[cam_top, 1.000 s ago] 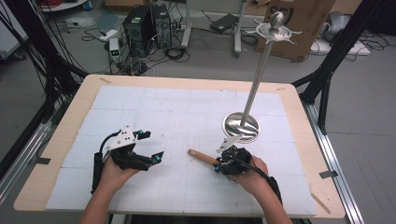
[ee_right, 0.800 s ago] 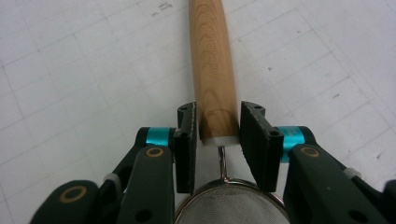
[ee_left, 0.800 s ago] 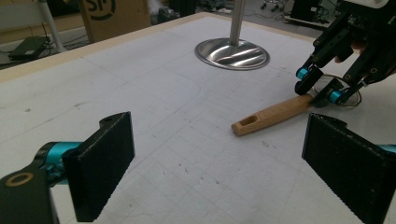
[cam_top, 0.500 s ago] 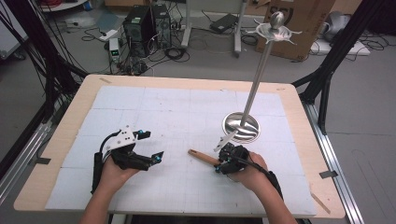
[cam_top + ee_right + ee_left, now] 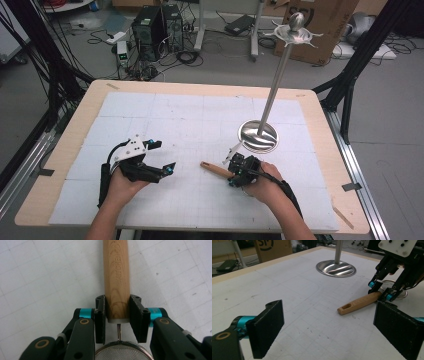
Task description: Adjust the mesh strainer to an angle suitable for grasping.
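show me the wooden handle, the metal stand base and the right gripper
wooden handle [image 5: 116,277], right gripper view, mid-length of the wood
metal stand base [image 5: 258,136], high view, round shiny foot plate
right gripper [image 5: 117,312], right gripper view, between its pads, shut on the handle

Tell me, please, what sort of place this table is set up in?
Probably a lab or workshop rigged for recording: a gridded white table in a black frame, computer towers and loose cables on the floor, and cardboard boxes behind.

In the right gripper view the strainer's mesh bowl [image 5: 123,352] is cut off by the bottom edge, and its wooden handle [image 5: 116,277] runs off the top. In the high view the right gripper [image 5: 239,167] covers that bowl, and the lettering on the handle blurs.
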`<state>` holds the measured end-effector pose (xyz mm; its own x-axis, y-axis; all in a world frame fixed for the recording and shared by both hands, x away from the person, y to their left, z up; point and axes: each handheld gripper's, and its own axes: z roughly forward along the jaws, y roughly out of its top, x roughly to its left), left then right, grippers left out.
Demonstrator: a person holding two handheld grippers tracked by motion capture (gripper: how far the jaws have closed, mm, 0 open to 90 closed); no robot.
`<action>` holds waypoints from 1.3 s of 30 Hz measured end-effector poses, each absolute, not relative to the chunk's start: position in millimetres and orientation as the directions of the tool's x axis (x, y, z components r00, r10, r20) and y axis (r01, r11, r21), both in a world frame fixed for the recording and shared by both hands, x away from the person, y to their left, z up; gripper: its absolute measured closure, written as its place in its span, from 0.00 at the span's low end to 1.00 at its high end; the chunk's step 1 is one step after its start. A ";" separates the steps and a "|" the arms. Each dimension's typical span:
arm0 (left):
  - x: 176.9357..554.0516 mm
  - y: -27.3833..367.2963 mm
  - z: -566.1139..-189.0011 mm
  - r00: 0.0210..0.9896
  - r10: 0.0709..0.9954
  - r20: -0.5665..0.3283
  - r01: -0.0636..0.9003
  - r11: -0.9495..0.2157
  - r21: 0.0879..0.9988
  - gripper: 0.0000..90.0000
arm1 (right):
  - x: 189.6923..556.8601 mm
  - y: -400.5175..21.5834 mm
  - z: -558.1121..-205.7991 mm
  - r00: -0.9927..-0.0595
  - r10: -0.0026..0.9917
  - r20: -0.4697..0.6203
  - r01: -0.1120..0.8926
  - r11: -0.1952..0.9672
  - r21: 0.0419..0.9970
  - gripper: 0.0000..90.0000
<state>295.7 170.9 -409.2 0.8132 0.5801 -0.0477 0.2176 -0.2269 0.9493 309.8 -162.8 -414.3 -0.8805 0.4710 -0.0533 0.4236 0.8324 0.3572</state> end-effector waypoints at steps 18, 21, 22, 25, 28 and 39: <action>296.1 173.0 -408.3 0.811 0.583 -0.055 0.216 -0.212 0.953 0.12 | 297.5 -209.8 -385.3 -0.835 0.548 0.047 0.411 0.564 0.716 0.76; 296.2 173.5 -408.3 0.813 0.580 -0.056 0.217 -0.212 0.953 0.12 | 297.6 -217.5 -382.7 -0.829 0.557 0.045 0.402 0.538 0.741 0.76; 296.3 173.6 -408.3 0.813 0.580 -0.057 0.217 -0.211 0.953 0.12 | 297.9 -220.0 -382.1 -0.827 0.561 0.045 0.402 0.533 0.744 0.76; 296.6 174.0 -408.3 0.816 0.576 -0.060 0.216 -0.207 0.954 0.12 | 299.2 -226.2 -380.7 -0.822 0.567 0.062 0.406 0.506 0.761 0.76; 297.2 174.2 -408.9 0.814 0.577 -0.063 0.221 -0.207 0.953 0.12 | 301.3 -230.8 -378.3 -0.823 0.562 0.083 0.401 0.471 0.785 0.76; 296.3 174.2 -407.7 0.813 0.579 -0.058 0.212 -0.202 0.956 0.12 | 298.1 -241.1 -365.8 -0.828 0.550 0.108 0.366 0.384 0.848 0.76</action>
